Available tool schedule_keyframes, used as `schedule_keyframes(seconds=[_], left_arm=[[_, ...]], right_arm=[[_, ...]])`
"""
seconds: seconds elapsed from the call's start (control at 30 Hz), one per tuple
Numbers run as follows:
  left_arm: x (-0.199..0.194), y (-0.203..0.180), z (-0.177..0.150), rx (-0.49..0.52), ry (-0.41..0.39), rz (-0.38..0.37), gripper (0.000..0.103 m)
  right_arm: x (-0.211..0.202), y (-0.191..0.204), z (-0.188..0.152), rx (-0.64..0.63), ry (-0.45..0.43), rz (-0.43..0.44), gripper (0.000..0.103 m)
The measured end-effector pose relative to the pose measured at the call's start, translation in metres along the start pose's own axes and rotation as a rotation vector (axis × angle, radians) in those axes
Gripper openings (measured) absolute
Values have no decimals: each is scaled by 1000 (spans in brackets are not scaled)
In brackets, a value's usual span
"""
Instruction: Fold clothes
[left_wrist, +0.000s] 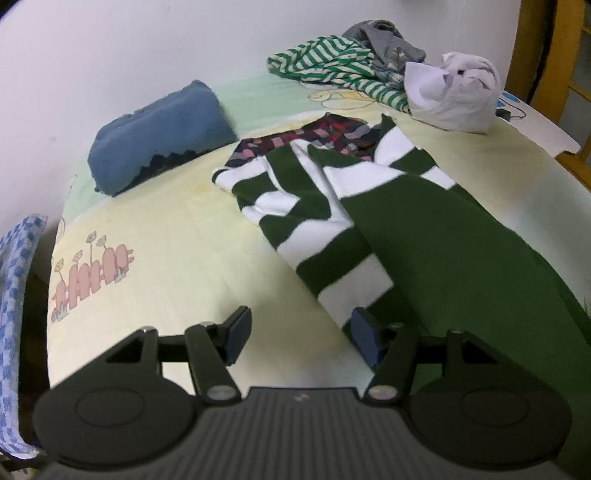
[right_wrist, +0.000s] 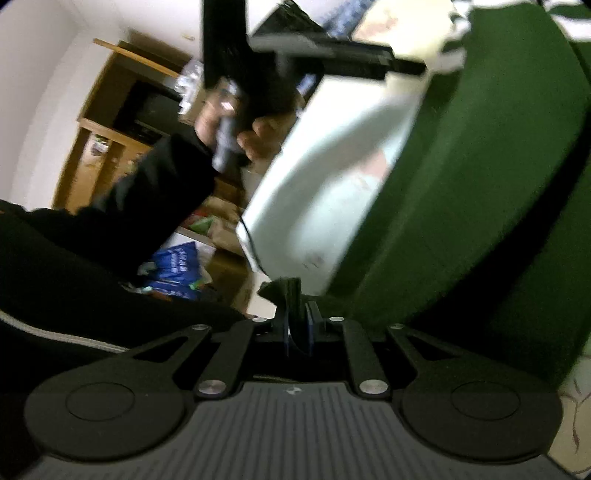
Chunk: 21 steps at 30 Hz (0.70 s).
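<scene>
A green and white striped garment lies spread on the bed, its plain green part running to the lower right. My left gripper hovers open just off its near edge, nothing between the fingers. In the right wrist view the same green garment fills the right side, and my right gripper is shut on a bunched corner of its fabric. The left gripper shows blurred at the top of that view, held by a person's hand in a black sleeve.
A folded blue cloth lies at the back left. A patterned dark garment sits under the striped one. A pile with a green-striped shirt, grey clothes and a white bundle sits at the back. Wooden shelves stand beyond the bed.
</scene>
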<state>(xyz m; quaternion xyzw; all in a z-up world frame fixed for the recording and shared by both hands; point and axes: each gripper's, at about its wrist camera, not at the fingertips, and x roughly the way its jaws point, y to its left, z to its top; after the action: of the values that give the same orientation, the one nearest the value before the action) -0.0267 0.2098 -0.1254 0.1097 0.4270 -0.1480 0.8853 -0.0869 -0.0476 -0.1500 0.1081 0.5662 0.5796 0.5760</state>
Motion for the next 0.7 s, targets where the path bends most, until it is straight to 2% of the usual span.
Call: schedule_keyframes(seconds=[0.1, 0.2, 0.23, 0.27, 0.4, 0.5, 0.53, 0.57, 0.6, 0.7], left_arm=[[11, -3, 16, -5, -20, 8, 67], [25, -4, 35, -16, -34, 26, 69], [30, -5, 42, -13, -35, 28, 69], [34, -5, 48, -7, -36, 28, 69], [44, -7, 70, 8, -49, 10, 72], [52, -9, 81, 2, -34, -29, 76], [57, -12, 83, 8, -17, -28, 74], [62, -15, 84, 20, 2, -19, 64], [68, -19, 84, 34, 21, -9, 59], [74, -24, 81, 47, 25, 7, 48]], right_arm=[[3, -5, -6, -1, 15, -49, 13], [-1, -3, -10, -6, 28, -99, 19], [-3, -2, -11, -5, 27, -116, 27], [-6, 1, -12, -8, 27, -141, 40], [-20, 14, -15, -43, 14, -202, 46], [-24, 25, -18, -77, -11, -219, 55], [-26, 29, -19, -88, -20, -224, 56], [-27, 32, -20, -99, -28, -230, 56], [-28, 36, -21, -110, -36, -235, 56], [-32, 47, -24, -144, -61, -252, 57]])
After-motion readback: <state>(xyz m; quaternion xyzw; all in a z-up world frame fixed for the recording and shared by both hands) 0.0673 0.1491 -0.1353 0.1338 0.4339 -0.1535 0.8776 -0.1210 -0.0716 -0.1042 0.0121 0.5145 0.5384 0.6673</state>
